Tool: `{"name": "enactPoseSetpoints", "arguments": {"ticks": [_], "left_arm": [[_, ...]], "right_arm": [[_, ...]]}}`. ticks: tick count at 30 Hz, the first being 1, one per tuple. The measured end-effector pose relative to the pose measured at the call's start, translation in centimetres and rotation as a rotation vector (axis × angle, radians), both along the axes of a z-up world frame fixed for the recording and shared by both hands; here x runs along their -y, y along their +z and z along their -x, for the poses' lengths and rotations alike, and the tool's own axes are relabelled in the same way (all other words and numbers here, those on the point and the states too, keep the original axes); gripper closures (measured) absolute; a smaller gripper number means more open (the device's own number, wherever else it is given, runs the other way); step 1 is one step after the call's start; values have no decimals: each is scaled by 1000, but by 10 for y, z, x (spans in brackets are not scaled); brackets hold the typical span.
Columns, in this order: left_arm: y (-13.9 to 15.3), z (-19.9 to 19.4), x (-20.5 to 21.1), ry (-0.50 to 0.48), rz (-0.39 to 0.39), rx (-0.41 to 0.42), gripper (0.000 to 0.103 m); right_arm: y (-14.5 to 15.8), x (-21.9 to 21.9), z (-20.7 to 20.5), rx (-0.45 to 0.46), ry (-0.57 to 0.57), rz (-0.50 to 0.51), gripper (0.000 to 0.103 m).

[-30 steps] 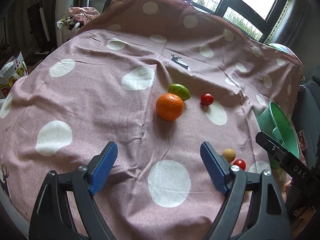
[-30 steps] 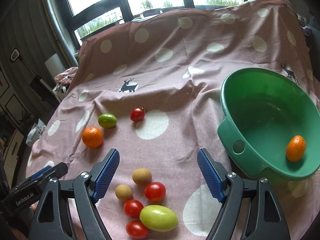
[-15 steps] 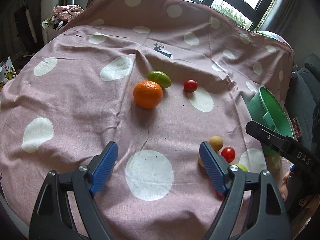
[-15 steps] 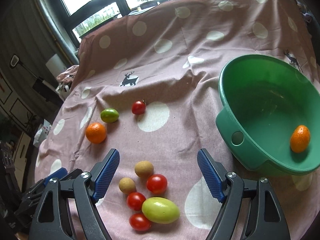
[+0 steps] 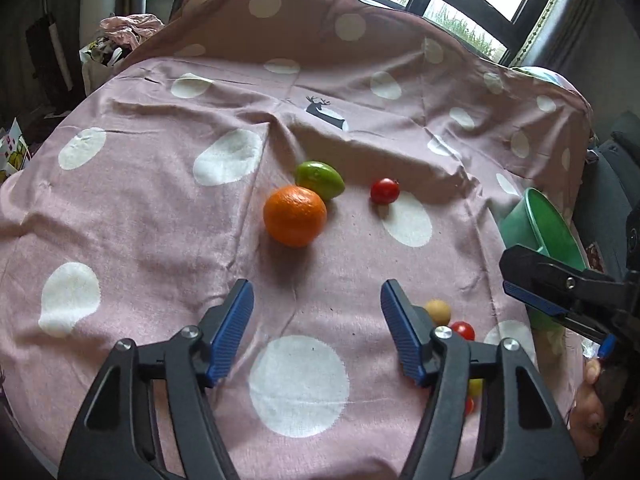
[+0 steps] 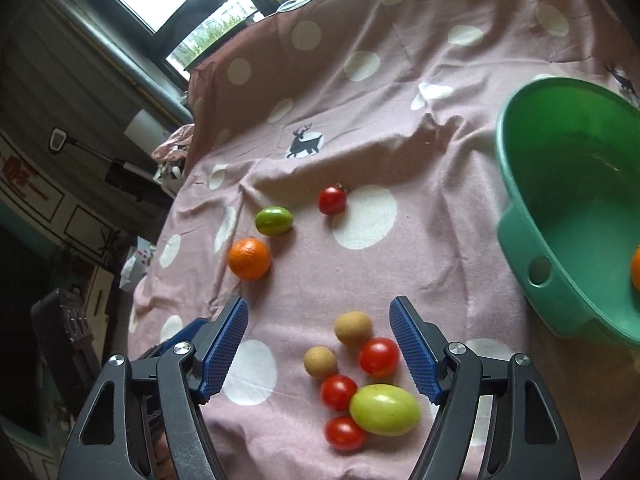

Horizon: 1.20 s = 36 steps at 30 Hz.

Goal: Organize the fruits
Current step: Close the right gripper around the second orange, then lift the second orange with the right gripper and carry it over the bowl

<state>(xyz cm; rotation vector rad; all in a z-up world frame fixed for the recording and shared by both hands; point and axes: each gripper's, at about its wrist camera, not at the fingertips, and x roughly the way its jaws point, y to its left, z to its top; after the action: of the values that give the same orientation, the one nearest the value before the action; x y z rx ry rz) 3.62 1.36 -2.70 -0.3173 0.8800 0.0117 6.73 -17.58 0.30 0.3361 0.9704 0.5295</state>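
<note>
Fruit on cloth: we see an orange touching a green fruit mid-table, with a lone red tomato near them on the pink dotted tablecloth.
Cluster: closer to us lie two tan round fruits, three red cherry tomatoes and a yellow-green oval fruit, all bunched and touching.
Basin: a green basin sits at the table's right side; one orange fruit lies inside it, cut off by the picture edge.
Left gripper: we find its jaws closing, about half apart, over bare cloth with nothing between them; the orange lies beyond the tips.
Right gripper: its jaws are closing too, partly apart, holding nothing; the cluster lies between and just beneath the blue pads.
Risk, rolling: we judge that closing on one packed fruit may nudge its round neighbours, and they could roll across the cloth toward the table edge.
Risk, squeezing: a soft tomato may split if pinched hard.
Risk, cloth: low pads could catch a wrinkle and drag fruit.
Writing: we can read no lettering in these views; the cloth only bears a printed deer.
</note>
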Motion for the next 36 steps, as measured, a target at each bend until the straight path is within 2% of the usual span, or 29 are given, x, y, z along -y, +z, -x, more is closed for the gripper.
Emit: {"name": "enactPoseSetpoints", "arguments": {"ticks": [3,5,7,11,16,17,18,25,30,36], "left_arm": [[-4,-13,-12,22,22,-15,51],[-10,-18,-18,29,71,-33,55],[-15,-21,-20,36,67,-58,65],[-17,-21,-15,6,42,-58,69],[-21,-26,-16,16,50,-83,71],[-22,-27,-17,15,63,-87,71],[-23,-27,-18,13,75,-89,71],[-21,-25,-18,-17,110,-91,71],[-19,-21,5,-108,124,-84,69],[-24,-15,38,-236,172,-110,68]], "right_arm": [[-2,-31,-21,-34,60,-9,37],[-7,-53,-37,-61,90,-6,37],[-14,-73,-54,-94,111,3,39],[-31,-104,-75,-164,138,82,44],[-49,-120,-86,-186,161,121,45],[-53,-122,-88,-196,170,124,47],[-56,-122,-89,-207,184,115,53],[-52,-103,-80,-202,182,99,55],[-41,-65,-61,-191,159,61,55],[-41,-27,-41,-179,94,74,55]]}}
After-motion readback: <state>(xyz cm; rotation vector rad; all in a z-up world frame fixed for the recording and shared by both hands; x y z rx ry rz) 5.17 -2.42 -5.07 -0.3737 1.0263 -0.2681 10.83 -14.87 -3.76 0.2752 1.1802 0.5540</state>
